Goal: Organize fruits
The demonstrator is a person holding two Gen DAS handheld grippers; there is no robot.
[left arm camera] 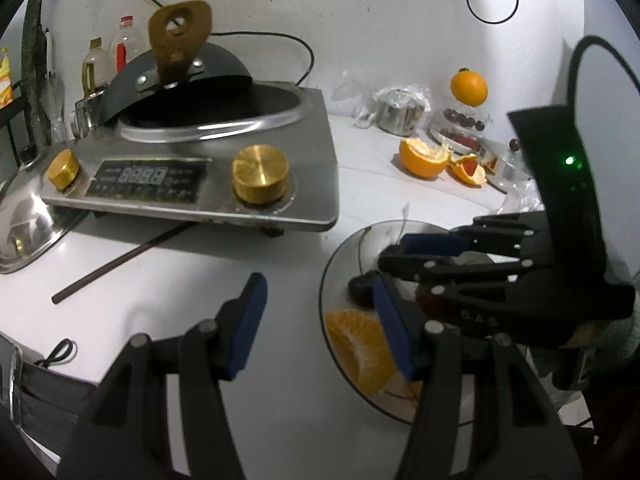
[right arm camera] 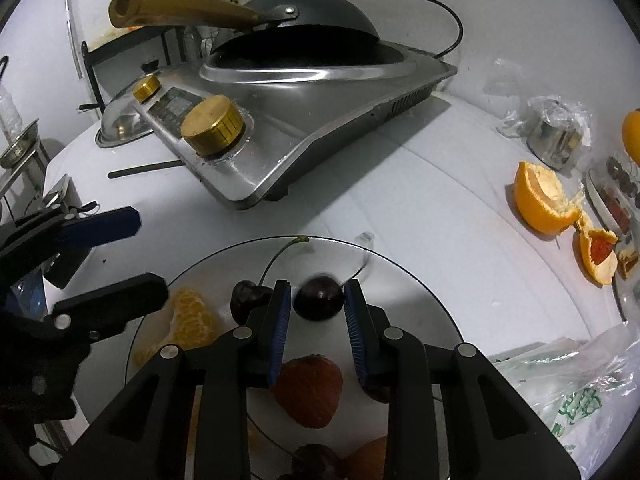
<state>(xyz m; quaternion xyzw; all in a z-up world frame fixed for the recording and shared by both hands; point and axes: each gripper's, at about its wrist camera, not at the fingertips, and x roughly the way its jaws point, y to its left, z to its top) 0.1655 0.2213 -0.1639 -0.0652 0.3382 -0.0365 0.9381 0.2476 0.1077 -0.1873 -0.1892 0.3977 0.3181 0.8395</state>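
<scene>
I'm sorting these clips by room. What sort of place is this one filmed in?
Most likely a home kitchen counter. A steel induction cooker with brass knobs carries a dark wok, oil bottles stand by the wall behind it, and a glass plate of cut fruit sits on the white worktop.

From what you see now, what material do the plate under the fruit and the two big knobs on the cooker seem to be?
The plate looks like clear glass: the white counter shows through it and its rim glints. The knobs look like brass-coloured metal with a brushed top and ribbed side; solid brass or plating cannot be told.
</scene>
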